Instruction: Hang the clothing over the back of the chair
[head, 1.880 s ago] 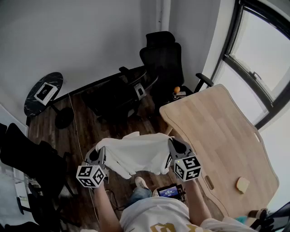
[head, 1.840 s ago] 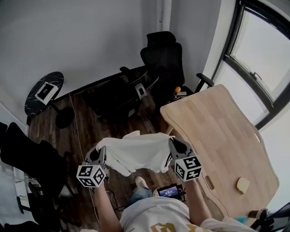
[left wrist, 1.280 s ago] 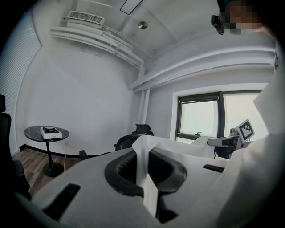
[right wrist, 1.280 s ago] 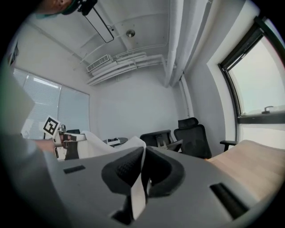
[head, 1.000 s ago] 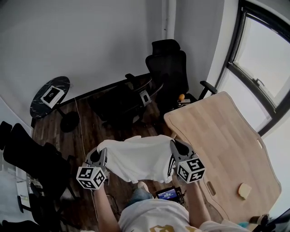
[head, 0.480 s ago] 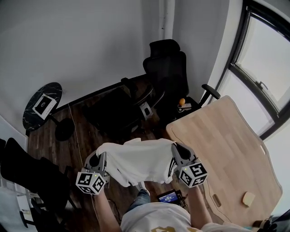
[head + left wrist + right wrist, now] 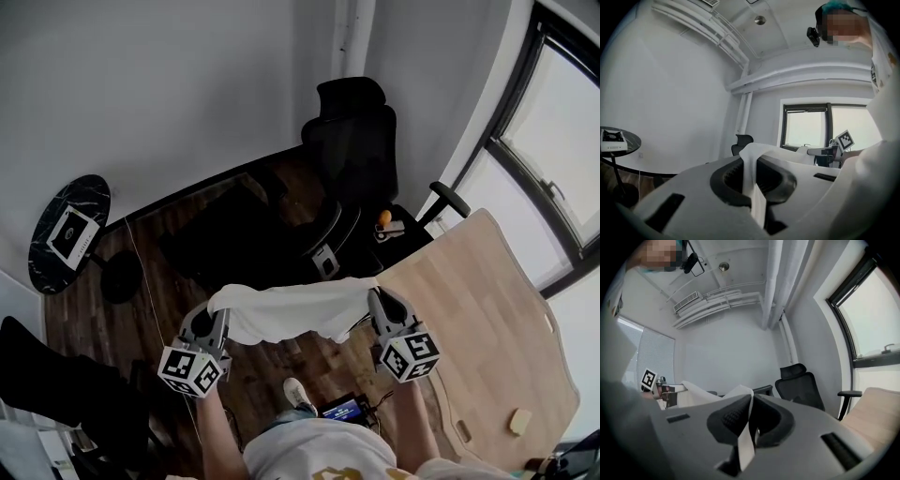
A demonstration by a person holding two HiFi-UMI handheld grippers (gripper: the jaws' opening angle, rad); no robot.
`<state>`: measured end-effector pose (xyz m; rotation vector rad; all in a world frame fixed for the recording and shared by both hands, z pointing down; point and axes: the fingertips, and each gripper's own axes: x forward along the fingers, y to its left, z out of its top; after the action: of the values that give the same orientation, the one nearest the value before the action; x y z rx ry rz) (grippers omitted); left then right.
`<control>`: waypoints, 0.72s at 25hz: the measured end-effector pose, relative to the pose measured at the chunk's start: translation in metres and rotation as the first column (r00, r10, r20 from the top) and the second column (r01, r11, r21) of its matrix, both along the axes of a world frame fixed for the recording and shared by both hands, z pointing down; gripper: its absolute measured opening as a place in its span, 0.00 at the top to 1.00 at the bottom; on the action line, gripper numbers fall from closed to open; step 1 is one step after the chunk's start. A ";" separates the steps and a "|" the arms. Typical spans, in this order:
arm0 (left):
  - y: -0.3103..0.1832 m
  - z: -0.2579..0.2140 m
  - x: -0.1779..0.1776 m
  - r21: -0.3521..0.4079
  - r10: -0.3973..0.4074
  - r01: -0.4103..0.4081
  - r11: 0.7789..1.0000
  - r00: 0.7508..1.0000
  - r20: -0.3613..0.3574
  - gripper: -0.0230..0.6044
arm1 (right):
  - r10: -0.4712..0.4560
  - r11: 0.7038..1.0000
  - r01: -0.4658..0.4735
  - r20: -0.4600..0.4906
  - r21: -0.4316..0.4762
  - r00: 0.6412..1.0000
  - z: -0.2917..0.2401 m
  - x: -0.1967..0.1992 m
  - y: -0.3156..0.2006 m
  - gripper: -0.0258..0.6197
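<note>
A white garment [image 7: 292, 310] hangs stretched between my two grippers above the wooden floor. My left gripper [image 7: 214, 312] is shut on its left edge, where the cloth [image 7: 752, 187] is pinched between the jaws. On the other side my right gripper [image 7: 377, 302] is shut on the right edge of the cloth [image 7: 747, 427]. A black high-backed office chair [image 7: 354, 150] stands by the far wall, beyond the garment; it shows again as the black chair [image 7: 800, 385] in the right gripper view and small as the chair [image 7: 741, 142] in the left gripper view.
A light wooden table [image 7: 487, 319] fills the right side. A low black chair or desk [image 7: 253, 230] stands in front of the office chair. A round dark side table [image 7: 66, 234] holding a white box is at the left. Another black seat [image 7: 56, 375] sits lower left.
Both grippers and the garment have travelled forward, toward the black chairs. The garment is pulled flatter and wider between them. The wooden table has slid to the right of the view.
</note>
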<state>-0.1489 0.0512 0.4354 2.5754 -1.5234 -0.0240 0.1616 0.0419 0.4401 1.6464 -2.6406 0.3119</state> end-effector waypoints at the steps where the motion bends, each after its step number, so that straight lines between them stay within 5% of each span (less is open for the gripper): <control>1: -0.010 0.001 -0.002 -0.001 0.012 -0.012 1.000 1.000 -0.001 0.92 | 0.012 1.000 -0.012 -0.005 0.000 1.000 0.000 -0.002 -0.006 0.92; 18: -0.065 -0.001 0.012 0.007 0.122 -0.122 0.992 0.992 0.006 0.92 | 0.131 0.991 -0.131 -0.022 -0.002 0.991 -0.007 0.010 -0.035 0.92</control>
<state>-0.1372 -0.0136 0.4345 2.6715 -1.3664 -0.0091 0.1713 0.0073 0.4335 1.8153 -2.5203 0.2988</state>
